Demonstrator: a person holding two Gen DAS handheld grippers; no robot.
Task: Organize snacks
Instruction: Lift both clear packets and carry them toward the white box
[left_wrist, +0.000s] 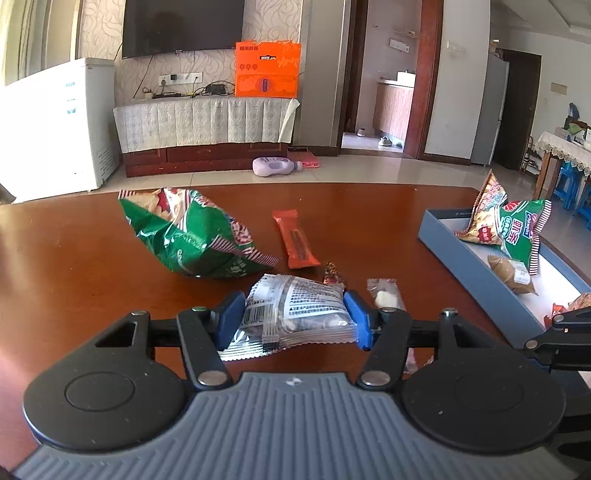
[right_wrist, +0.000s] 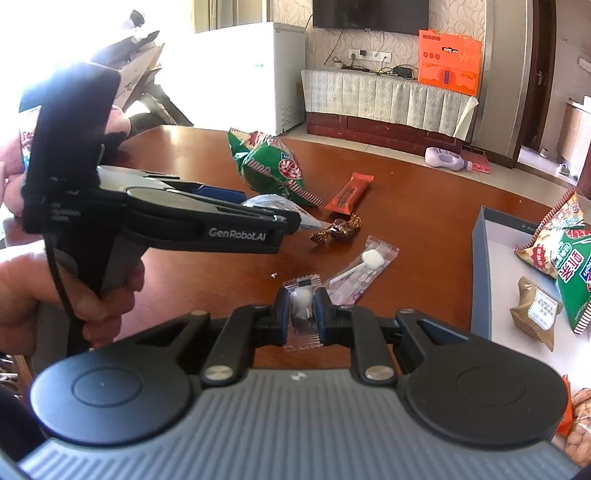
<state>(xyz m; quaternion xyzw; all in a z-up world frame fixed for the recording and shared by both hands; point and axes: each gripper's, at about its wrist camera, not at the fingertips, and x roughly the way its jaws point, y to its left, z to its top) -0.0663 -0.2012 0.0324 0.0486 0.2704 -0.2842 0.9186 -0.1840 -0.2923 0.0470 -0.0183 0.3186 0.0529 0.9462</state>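
Silver printed snack pouch (left_wrist: 295, 314) pinched flat between blue pads; small clear candy wrapper (right_wrist: 301, 302) clamped upright.

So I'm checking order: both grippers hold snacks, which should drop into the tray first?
Probably right. The right gripper, shut on a small candy, is nearer the tray; the left gripper holds a silver packet farther away.

Brown wooden table (left_wrist: 74, 266): green snack bag (left_wrist: 192, 236), orange bar (left_wrist: 297, 240), foil candy (right_wrist: 338, 229), blue tray (left_wrist: 476, 273).
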